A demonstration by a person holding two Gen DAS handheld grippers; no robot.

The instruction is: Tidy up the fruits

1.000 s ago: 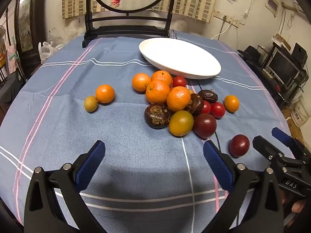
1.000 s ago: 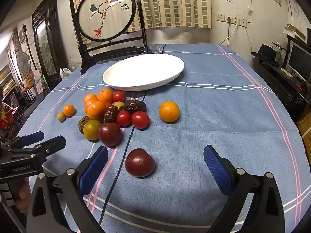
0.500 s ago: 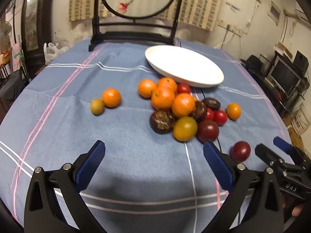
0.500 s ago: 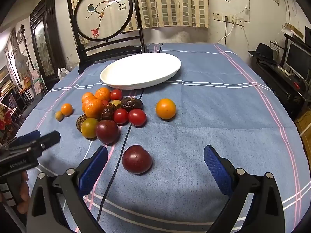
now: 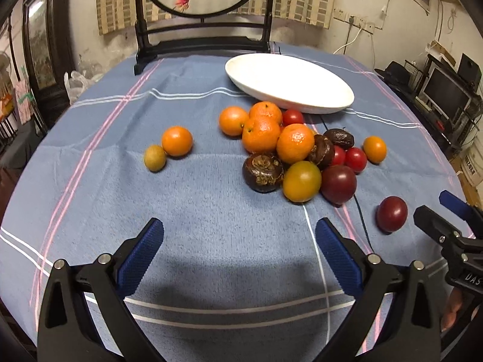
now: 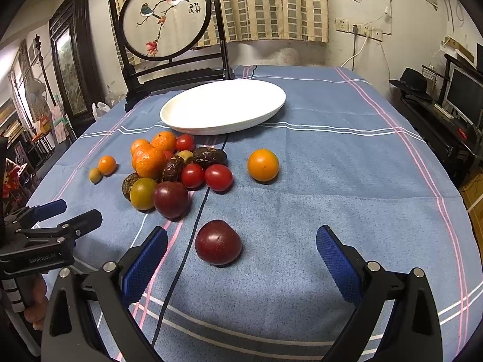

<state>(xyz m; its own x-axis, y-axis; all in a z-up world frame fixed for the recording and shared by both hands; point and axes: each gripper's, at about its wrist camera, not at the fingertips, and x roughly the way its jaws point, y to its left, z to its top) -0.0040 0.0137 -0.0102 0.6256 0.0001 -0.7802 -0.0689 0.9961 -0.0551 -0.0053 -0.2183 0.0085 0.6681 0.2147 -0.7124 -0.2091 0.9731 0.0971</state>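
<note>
A heap of fruit (image 5: 289,150) lies mid-table: oranges, red tomatoes, dark brown fruits, a yellow-green one and a dark plum. An empty white plate (image 5: 289,83) sits behind it. A lone dark red plum (image 6: 218,242) lies just ahead of my right gripper (image 6: 241,259), between its open fingers' lines but not touched. A single orange (image 6: 263,165) sits to the heap's right. A small orange (image 5: 177,141) and a small green fruit (image 5: 154,158) lie apart on the left. My left gripper (image 5: 240,253) is open over bare cloth, short of the heap.
The table carries a blue striped cloth (image 5: 90,181). A dark stand with a round painted screen (image 6: 169,18) rises at the far edge. A black cable (image 6: 181,256) runs across the cloth. Shelves and monitors (image 6: 462,90) stand to the right.
Both grippers have drawn slightly nearer the fruit and tilted up, showing more of the room. The lone plum sits closer to my right gripper. Nothing was grasped.
</note>
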